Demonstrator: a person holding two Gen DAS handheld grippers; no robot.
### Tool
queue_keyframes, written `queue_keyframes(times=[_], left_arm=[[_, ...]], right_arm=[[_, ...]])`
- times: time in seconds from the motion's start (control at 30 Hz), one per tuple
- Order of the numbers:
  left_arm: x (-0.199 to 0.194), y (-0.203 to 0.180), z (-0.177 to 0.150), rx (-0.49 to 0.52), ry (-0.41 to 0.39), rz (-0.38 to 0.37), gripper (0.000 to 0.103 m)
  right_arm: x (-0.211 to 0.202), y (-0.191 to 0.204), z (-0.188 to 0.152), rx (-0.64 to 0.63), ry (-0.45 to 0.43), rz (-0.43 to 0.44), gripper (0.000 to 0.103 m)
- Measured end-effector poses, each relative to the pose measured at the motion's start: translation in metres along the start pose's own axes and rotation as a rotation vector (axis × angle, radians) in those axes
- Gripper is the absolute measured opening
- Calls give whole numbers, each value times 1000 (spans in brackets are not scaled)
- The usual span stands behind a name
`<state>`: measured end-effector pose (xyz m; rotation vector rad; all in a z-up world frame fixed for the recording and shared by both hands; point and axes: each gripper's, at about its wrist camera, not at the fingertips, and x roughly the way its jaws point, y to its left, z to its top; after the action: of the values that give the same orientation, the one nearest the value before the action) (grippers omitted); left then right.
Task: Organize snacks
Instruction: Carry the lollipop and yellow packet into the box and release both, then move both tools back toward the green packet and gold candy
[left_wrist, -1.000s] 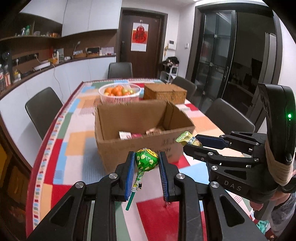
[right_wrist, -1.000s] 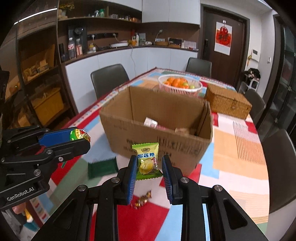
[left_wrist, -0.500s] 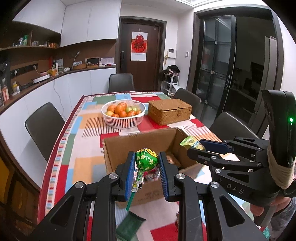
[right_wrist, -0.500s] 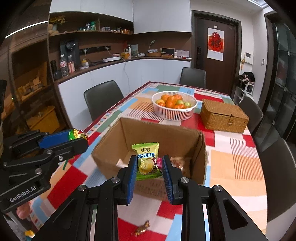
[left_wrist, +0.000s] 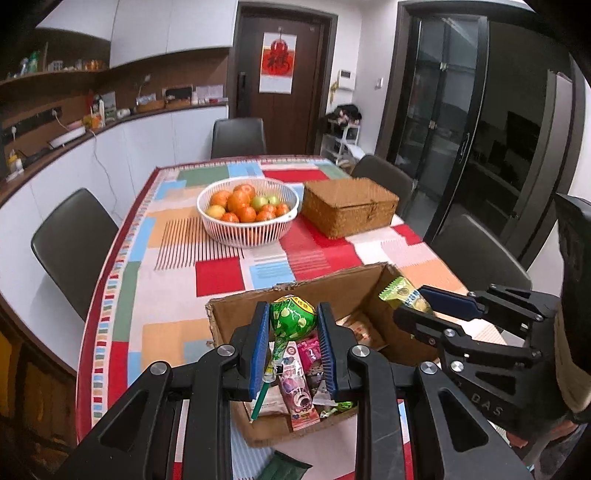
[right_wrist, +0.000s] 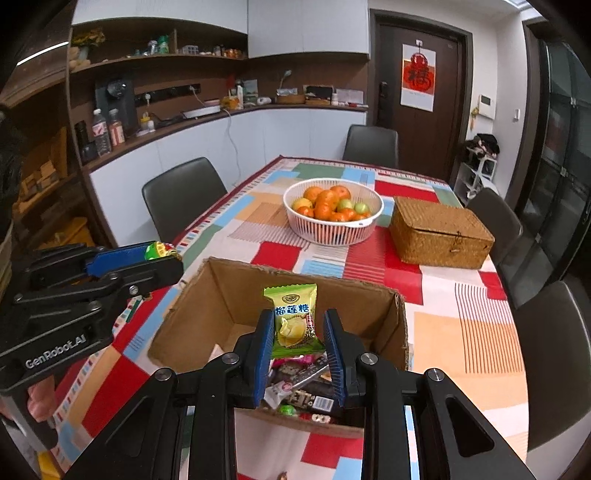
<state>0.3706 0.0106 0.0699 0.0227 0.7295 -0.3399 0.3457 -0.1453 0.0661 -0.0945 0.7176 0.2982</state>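
We hold two grippers over a cardboard box (left_wrist: 332, 291) on the table (left_wrist: 170, 295). The table has a cloth with bright patches of red, blue, orange and green.

Our left gripper (left_wrist: 292, 325) is clamped on a lollipop (left_wrist: 291, 320). The round green head sits tight between the blue pads (left_wrist: 258, 343). Its stick (left_wrist: 260, 398) hangs down and slants toward the box. The lollipop is up in the air, above the near part of the box.

Our right gripper (right_wrist: 300, 332) is clamped on a candy packet (right_wrist: 293, 317). The packet is green and yellow and stands up straight between the pads. It is also in the air, over the open box. In the left view we see that packet at the right side of the box, pinched at the gripper's tip.

Inside the box lie many snacks (right_wrist: 299, 384). There are pink, dark and white wrappers in a heap near the front wall. The flaps of the box stand open.

Behind the box is a white basket (left_wrist: 248, 229) full of oranges and some green fruit. Just beside it, to the right, is a brown woven box (left_wrist: 351, 205) with its lid on. The two do not touch the cardboard box.

A dark green packet (left_wrist: 284, 467) lies on the table in front of the box. Grey chairs (left_wrist: 72, 240) stand around the table.
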Motion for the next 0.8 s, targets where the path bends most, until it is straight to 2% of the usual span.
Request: queue_keyframes(times=[0.1,0.2,0.23,0.3,0.43,0.6,0.8], left_arm=[[17,0,1,14,42,5,26],[24,2,-2,22,62,31,44],[22,2,-4,22,53,34,47],[15,3,-9,29,49,43,47],[-8,-5,-25,77,25,55,47],[-39,-15,-47,133,7,39,49],[-67,-24,-74,201,2,46,51]], right_arm=[[12,-3,0,18,29,-5,28],[24,-8,-1,35,51,-10,29],[27,-10,-2,41,62,-20,35],[29,-12,-4,58,75,-44,44],[16,-7,-15,44,49,-75,44],[-11,5,-34,61,12,-36,44],[-32,20,-58,83,11,16,44]])
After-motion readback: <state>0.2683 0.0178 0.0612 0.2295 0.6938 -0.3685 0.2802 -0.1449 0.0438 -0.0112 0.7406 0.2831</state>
